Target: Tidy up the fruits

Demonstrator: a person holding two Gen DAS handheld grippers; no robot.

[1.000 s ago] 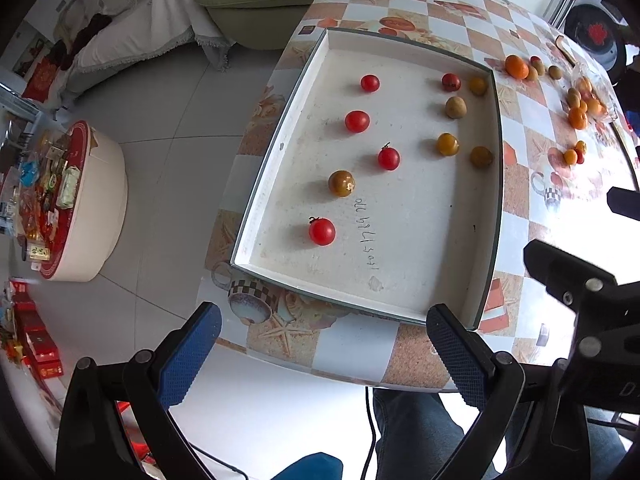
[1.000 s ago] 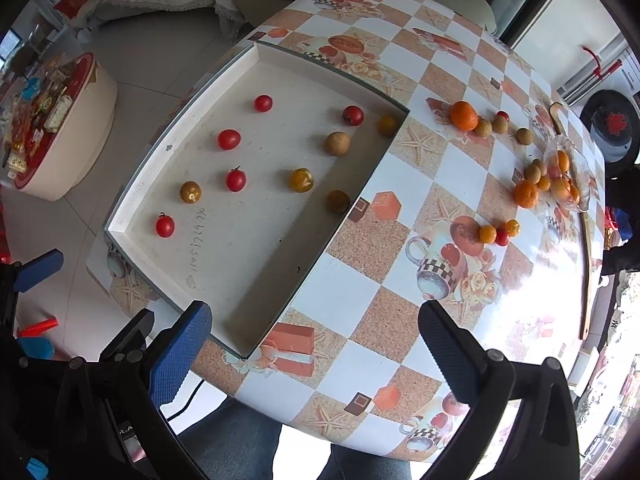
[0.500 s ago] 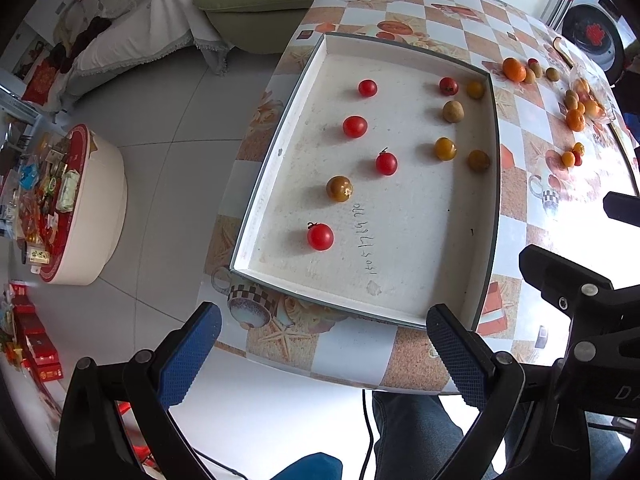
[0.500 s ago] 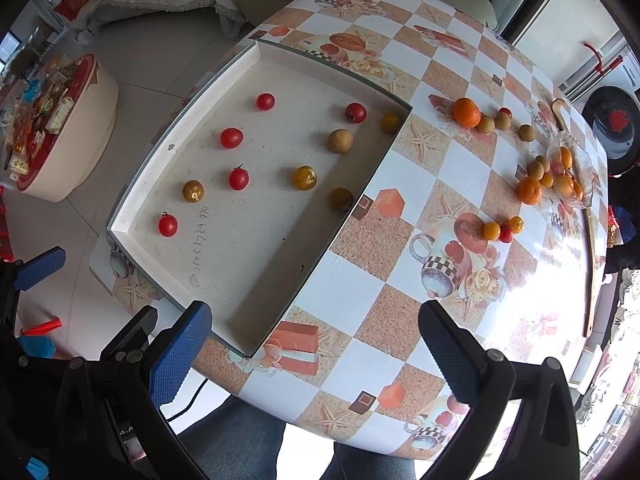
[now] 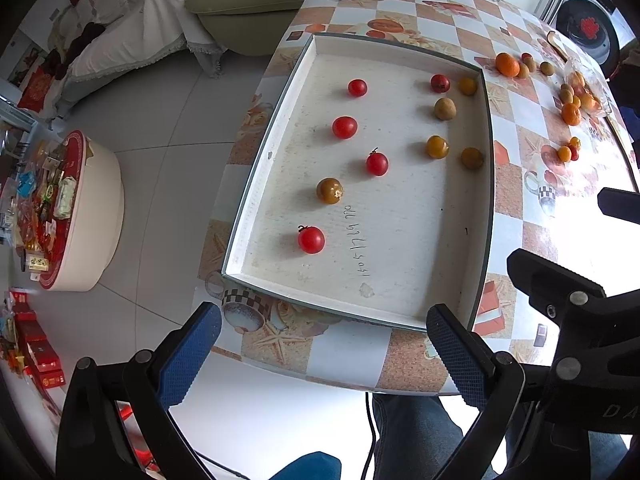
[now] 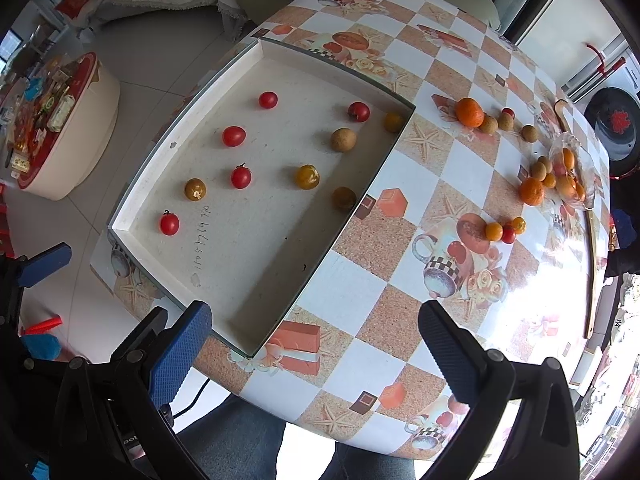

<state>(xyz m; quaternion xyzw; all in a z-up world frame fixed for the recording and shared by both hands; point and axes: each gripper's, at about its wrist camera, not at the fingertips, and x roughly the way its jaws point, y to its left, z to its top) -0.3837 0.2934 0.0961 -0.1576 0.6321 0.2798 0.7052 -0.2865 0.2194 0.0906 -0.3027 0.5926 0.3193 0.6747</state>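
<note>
Sitting in the shallow white tray [image 5: 256, 184] are ten little fruits, set in two loose lines. One line, on the side toward nine o'clock, has four red cherry tomatoes, such as the near one [image 5: 311, 239], with one brownish-yellow tomato [image 5: 329, 191] among them. The other line, toward three o'clock, holds a red tomato [image 5: 440, 83], a tan round fruit [image 5: 445, 109], a yellow tomato [image 5: 437, 147] and two more yellowish ones by the tray's wall. None of them touch each other. More fruit waits out on the checkered table [image 6: 344, 292], toward one and two o'clock from the tray: an orange [image 6: 469, 112] with small brown fruits beside it, a heap by a clear bag [image 6: 570, 168], and three tiny fruits [image 6: 505, 231] touching in a row. So my guess is the job is partly done, with about as much fruit left on the table as in the tray. The left gripper [image 5: 322, 346] hangs at the table's near edge with its blue fingers spread wide and nothing between them. The right gripper [image 6: 314, 346] is the same, spread wide and holding nothing, above the near table edge. Under the table edge you can see the person's jeans [image 5: 416, 424]. Off at nine o'clock on the floor stands a round stool [image 5: 80, 216] piled with packets.
</note>
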